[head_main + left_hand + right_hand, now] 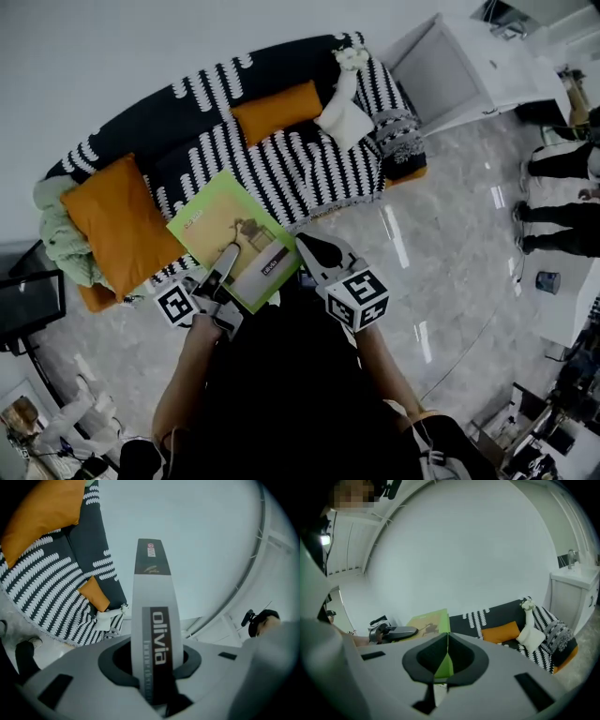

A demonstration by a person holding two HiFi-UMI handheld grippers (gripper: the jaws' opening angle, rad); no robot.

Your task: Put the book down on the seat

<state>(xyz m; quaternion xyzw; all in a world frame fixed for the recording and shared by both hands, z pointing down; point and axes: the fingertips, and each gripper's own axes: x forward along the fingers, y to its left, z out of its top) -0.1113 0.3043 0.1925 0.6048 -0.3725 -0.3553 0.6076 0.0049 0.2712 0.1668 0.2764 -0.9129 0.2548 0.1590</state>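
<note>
A book with a green-edged cover hangs just above the front edge of the black-and-white striped sofa seat. My left gripper is shut on its near edge. In the left gripper view its grey spine, with a dark label, stands up between the jaws of my left gripper. My right gripper is shut on the book's right corner. In the right gripper view the thin green cover runs between the nearly closed jaws of my right gripper, and the left gripper rests on the book's far side.
Two orange cushions, a white soft toy and a pale green blanket lie on the sofa. A white cabinet stands to its right. A person's legs are at the right, a dark monitor at the left.
</note>
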